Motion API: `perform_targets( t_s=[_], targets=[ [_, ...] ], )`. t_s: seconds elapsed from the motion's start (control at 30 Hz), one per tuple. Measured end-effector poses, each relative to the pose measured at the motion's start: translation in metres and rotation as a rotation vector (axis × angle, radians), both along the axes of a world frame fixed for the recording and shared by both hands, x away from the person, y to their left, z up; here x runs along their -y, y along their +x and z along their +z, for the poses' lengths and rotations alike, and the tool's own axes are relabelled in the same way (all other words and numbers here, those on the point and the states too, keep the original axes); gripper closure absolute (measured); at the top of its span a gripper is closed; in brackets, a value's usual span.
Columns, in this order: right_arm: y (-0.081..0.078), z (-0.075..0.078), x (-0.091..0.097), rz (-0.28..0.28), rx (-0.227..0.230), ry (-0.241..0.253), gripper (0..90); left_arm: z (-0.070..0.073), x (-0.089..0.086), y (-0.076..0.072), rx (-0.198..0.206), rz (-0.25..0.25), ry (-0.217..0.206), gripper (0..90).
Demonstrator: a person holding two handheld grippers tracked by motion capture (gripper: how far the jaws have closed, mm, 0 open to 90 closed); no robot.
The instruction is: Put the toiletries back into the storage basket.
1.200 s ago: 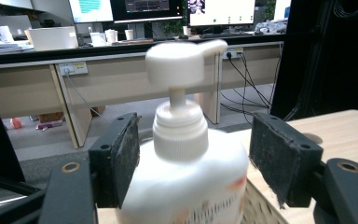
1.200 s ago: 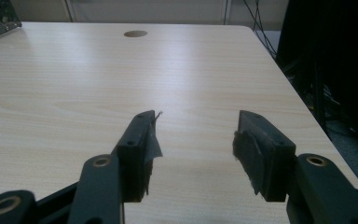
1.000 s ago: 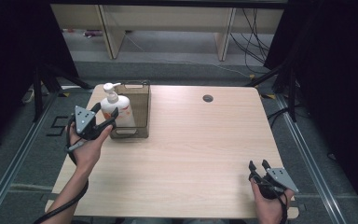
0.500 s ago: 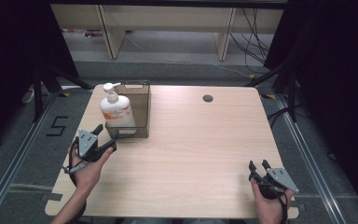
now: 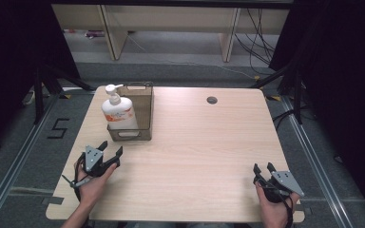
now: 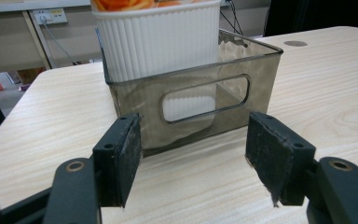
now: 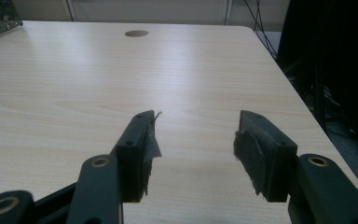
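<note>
A white pump bottle (image 5: 117,112) with an orange label stands upright in the left half of a smoky clear plastic bin (image 5: 141,114) at the table's back left. My left gripper (image 5: 110,150) is open near the front left edge, a short way in front of the bin and apart from it. In the left gripper view the bin (image 6: 242,70) with its handle slot and the ribbed bottle (image 6: 158,39) rise beyond my empty left gripper (image 6: 193,149). My right gripper (image 5: 263,169) rests open at the front right corner, and the right gripper view has my right gripper (image 7: 196,137) over bare wood.
A wooden table (image 5: 209,142) has a round cable hole (image 5: 212,100) near its back edge, seen again as the cable hole (image 7: 136,33) far ahead in the right gripper view. Wooden furniture legs and cables lie on the floor beyond. Dark frames flank both sides.
My left gripper let go of the bottle, which now stands in the bin, and drew back toward the front left edge. The right gripper has stayed put.
</note>
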State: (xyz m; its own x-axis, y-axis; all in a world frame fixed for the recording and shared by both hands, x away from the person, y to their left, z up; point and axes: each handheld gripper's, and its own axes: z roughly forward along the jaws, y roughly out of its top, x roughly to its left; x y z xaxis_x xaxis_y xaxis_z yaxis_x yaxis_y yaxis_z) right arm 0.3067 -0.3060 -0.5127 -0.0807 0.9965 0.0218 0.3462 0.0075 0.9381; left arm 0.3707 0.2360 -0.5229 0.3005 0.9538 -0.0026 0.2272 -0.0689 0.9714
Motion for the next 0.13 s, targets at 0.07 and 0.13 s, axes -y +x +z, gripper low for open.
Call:
perform_targets(
  t_s=[0.07, 0.13],
  targets=[
    [0.0001, -0.0002, -0.0015, -0.008, -0.003, 0.019, 47.6, -0.0006, -0.0005, 0.0, 0.0, 0.001, 0.004, 35.7],
    [0.0003, -0.0004, -0.0014, -0.006, -0.001, 0.017, 47.6, -0.0006, -0.0006, -0.0002, 0.001, 0.002, 0.004, 35.8]
  ],
)
